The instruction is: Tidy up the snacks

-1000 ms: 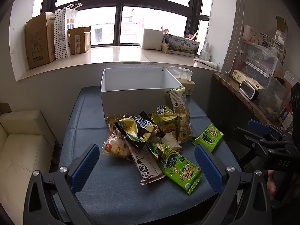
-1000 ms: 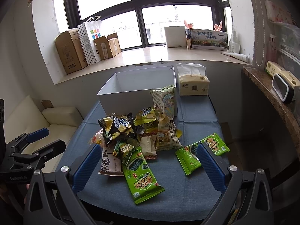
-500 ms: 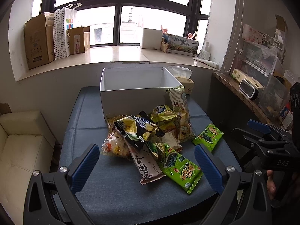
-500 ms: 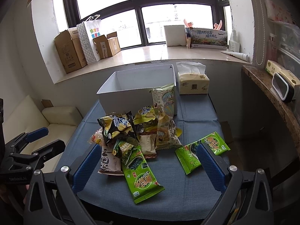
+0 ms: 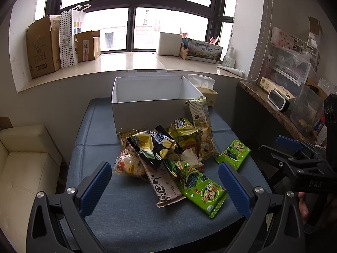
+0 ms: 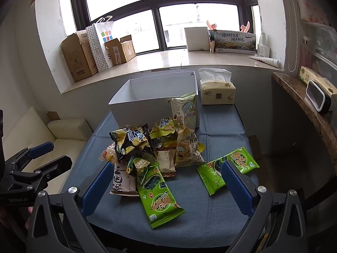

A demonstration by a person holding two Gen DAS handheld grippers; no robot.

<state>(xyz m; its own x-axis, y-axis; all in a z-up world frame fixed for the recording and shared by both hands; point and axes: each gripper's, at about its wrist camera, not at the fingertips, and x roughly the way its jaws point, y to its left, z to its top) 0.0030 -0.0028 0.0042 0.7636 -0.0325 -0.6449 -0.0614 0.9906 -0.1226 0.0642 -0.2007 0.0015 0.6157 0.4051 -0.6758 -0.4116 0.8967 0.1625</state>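
Observation:
A pile of snack packets [image 5: 168, 147] lies on the blue table [image 5: 126, 206] in front of an open white box [image 5: 151, 103]. It also shows in the right wrist view [image 6: 151, 147], with the box [image 6: 155, 105] behind. A green seaweed packet [image 5: 202, 187] lies at the pile's front, a second green packet [image 5: 232, 154] apart to the right. My left gripper [image 5: 165, 188] is open and empty, above the table's near edge. My right gripper [image 6: 166, 186] is open and empty, over the front green packet [image 6: 158, 196]; the other green packet [image 6: 229, 172] lies by its right finger.
A tissue box [image 6: 217, 92] stands right of the white box. A cream sofa [image 5: 23, 168] is left of the table. A stone shelf [image 6: 305, 105] with containers runs along the right. Cardboard boxes [image 5: 44, 46] and a paper bag sit on the windowsill.
Both grippers have edged slightly forward toward the pile. Nothing has been picked up or moved.

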